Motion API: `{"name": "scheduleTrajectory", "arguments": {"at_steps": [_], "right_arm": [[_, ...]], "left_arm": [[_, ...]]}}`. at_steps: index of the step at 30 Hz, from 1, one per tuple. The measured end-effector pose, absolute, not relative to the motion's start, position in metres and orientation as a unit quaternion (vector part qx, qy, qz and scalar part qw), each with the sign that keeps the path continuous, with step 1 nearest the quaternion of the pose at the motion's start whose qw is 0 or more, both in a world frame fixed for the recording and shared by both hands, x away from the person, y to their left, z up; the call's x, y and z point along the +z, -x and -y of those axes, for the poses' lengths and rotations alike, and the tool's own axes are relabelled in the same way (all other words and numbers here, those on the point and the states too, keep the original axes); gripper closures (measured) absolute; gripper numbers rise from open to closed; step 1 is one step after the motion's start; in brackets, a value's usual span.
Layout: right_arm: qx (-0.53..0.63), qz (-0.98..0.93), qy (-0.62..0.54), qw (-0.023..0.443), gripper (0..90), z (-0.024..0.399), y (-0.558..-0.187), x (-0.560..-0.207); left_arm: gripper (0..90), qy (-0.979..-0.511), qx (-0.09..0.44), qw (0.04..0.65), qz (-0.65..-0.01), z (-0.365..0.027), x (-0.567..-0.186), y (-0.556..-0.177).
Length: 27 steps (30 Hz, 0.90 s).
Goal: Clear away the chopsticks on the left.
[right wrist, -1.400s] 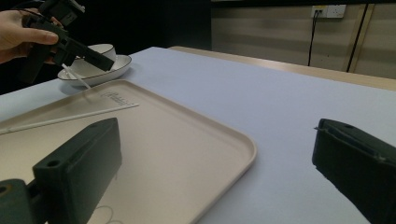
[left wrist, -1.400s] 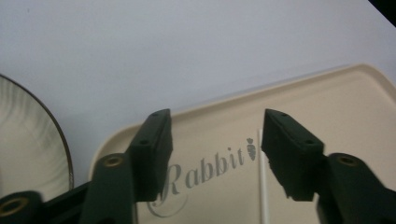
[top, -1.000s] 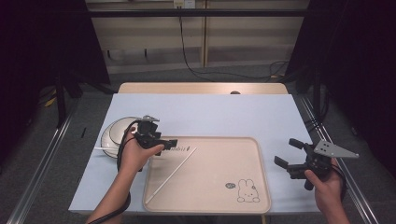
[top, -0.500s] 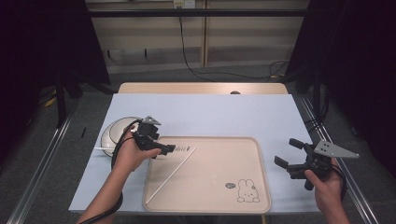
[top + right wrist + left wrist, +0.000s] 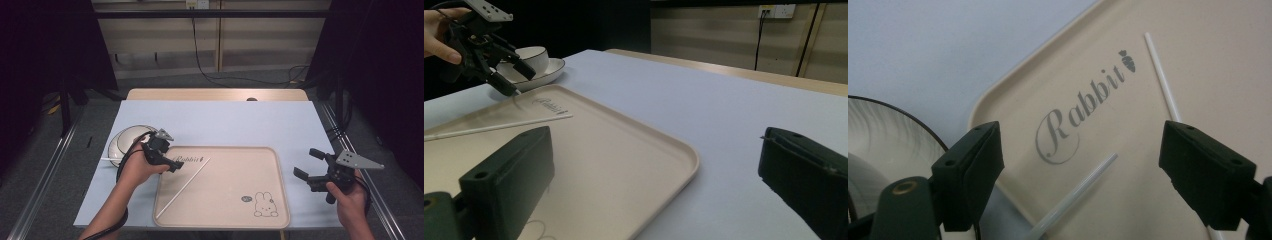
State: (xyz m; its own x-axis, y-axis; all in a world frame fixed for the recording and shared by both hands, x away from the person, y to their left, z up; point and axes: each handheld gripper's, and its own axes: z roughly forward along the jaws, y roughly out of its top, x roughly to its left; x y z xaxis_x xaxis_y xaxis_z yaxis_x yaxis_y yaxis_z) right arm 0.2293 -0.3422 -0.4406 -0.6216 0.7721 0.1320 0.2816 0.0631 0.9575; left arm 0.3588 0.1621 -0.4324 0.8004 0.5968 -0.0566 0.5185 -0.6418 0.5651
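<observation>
A beige tray (image 5: 225, 220) printed "Rabbit" lies at the table's front. One white chopstick (image 5: 182, 188) rests slantwise on it, also seen in the left gripper view (image 5: 1160, 75). My left gripper (image 5: 170, 159) hovers over the tray's near-left corner, jaws wide apart after closing slightly. A second white chopstick (image 5: 1078, 192) runs up between them, touched by neither pad. My right gripper (image 5: 306, 163) stands open and empty to the right of the tray, off its edge (image 5: 624, 150). Across the tray I see the left gripper (image 5: 499, 65).
A white plate (image 5: 122, 142) with a bowl (image 5: 531, 55) on it sits just left of the tray, behind the left hand. A pale blue sheet (image 5: 225, 120) covers the table, with bare room behind the tray. Dark curtains flank both sides.
</observation>
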Motion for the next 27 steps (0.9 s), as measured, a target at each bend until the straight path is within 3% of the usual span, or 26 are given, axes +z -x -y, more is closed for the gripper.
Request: {"name": "scheduleTrajectory", "arguments": {"at_steps": [27], "right_arm": [[0.571, -0.695, -0.378, 0.218, 0.9, 0.3429, -0.2294, -0.4400]], "left_arm": [[53.1, -0.933, 0.075, 0.243, -0.253, -0.1653, -0.4387, -0.3580]]}}
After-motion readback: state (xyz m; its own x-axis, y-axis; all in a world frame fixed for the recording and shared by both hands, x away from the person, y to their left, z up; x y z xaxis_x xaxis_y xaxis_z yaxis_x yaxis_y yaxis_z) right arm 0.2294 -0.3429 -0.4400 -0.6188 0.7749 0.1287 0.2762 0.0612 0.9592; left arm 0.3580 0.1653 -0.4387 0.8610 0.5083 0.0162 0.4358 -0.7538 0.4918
